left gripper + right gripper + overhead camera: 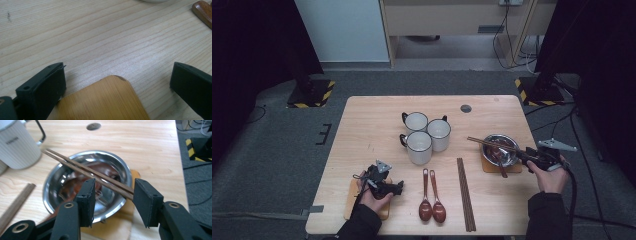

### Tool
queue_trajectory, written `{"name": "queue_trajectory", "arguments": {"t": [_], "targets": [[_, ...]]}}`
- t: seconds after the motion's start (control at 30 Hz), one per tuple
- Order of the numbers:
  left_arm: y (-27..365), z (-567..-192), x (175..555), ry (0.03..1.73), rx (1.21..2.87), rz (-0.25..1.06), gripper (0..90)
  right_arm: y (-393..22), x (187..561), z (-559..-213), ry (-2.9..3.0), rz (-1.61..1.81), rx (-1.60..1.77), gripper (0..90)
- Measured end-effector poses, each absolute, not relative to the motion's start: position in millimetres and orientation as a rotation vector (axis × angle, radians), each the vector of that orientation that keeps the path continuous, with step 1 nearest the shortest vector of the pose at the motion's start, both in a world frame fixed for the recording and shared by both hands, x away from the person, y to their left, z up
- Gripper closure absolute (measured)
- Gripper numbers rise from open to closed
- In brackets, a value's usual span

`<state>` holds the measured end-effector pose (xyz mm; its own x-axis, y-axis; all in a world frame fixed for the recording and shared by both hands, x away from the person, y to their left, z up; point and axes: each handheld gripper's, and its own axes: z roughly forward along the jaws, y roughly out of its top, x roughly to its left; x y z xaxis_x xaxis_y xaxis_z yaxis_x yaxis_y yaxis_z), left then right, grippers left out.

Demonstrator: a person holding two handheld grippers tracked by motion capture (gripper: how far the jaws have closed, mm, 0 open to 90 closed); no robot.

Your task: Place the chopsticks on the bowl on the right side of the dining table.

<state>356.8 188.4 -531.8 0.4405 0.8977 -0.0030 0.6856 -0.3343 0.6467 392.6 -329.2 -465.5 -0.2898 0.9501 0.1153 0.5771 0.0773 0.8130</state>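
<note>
So the steel bowl (500,146) sits on a wooden coaster (490,167) over on the right side of the table (362,125), with a pair of chopsticks (487,144) laid across its rim and something reddish-brown inside that I can't make out. My right gripper (525,154) is right at the bowl's near edge. In the right gripper view its jaws are spread, and the chopsticks' (87,171) near end runs between them, up against the right-hand jaw over the bowl (55,185). They aren't pinching anything.

My left gripper (398,187) is down at the front left, over a second coaster (352,200). In the left gripper view the jaws are wide apart, with the rounded corner of that coaster (105,102) between them.

Further out: three white mugs (425,135) are bunched mid-table, two wooden spoons (431,197) lie side by side near the front, and another chopstick pair (465,192) lies just right of them.
</note>
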Motion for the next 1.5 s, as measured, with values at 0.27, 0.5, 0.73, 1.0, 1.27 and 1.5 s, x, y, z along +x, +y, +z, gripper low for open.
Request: {"name": "queue_trajectory", "arguments": {"t": [0.27,0.5,0.73,1.0,1.27,1.5], "targets": [[188,-532,357,1.324,2.122,0.482,0.0,-311,405,-458,1.901,1.141,1.472,50.2],[188,-532,357,1.324,2.121,0.482,0.0,-298,418,-457,1.914,1.136,1.454,48.7],[188,-532,357,1.324,2.122,0.482,0.0,-287,430,-457,1.915,1.138,1.441,45.9],[188,-532,357,1.324,2.122,0.481,0.0,-281,446,-463,1.908,1.121,1.486,43.7],[188,-532,357,1.324,2.122,0.481,0.0,-278,458,-471,1.920,1.052,1.503,41.3],[188,-532,357,1.324,2.121,0.481,0.0,-273,466,-479,1.933,1.008,1.523,40.5]]}}
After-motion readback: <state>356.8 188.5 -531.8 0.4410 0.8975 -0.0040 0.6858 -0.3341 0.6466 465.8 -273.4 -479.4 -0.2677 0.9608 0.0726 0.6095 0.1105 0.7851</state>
